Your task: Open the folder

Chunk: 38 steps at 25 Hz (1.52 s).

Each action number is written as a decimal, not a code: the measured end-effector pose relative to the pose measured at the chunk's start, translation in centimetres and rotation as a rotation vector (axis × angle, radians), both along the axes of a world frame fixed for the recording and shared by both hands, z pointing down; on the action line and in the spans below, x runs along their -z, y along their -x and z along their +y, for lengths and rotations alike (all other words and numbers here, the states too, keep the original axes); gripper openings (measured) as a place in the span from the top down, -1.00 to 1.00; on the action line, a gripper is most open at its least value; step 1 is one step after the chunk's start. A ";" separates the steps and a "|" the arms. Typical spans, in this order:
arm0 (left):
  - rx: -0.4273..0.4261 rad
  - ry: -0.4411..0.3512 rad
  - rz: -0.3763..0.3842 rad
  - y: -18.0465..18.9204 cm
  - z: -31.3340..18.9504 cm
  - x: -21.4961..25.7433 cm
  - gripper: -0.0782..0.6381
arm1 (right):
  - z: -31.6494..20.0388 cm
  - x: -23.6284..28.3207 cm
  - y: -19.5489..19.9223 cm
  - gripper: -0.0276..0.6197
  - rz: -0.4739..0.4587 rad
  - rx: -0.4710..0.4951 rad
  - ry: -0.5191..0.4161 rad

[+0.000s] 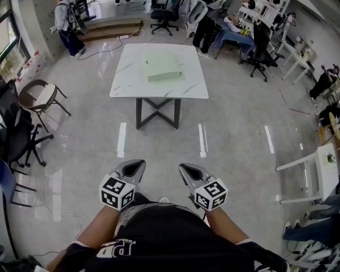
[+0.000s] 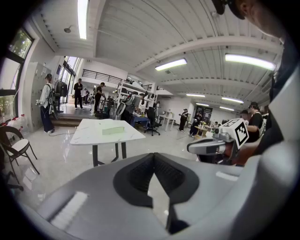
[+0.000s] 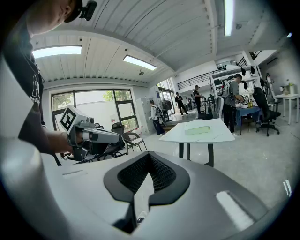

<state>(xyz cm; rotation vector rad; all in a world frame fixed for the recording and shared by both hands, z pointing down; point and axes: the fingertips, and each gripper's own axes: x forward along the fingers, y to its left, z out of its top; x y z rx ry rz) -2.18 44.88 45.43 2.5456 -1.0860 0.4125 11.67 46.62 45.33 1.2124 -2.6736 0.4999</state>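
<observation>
A pale green closed folder point(image 1: 163, 66) lies flat on a white marble table point(image 1: 127, 79) several steps ahead of me. The left gripper view shows the folder point(image 2: 113, 131) far off, and so does the right gripper view point(image 3: 197, 130). My left gripper point(image 1: 139, 163) and right gripper point(image 1: 183, 168) are held side by side near my waist, far short of the table. Both point forward and slightly down. The jaws of each are shut with nothing between them. From their own cameras, the left gripper point(image 2: 153, 158) and right gripper point(image 3: 149, 158) aim toward the table.
A brown chair point(image 1: 38, 98) and a black office chair point(image 1: 16, 135) stand at the left. A white table point(image 1: 325, 172) stands at the right. People, desks and office chairs point(image 1: 164, 16) fill the room behind the marble table. Glossy tiled floor lies between me and the table.
</observation>
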 end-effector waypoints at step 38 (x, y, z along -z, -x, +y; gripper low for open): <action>0.025 0.017 -0.011 -1.1 0.8 -0.7 0.64 | 0.1 0.0 -1.1 0.91 -0.043 -0.003 -0.015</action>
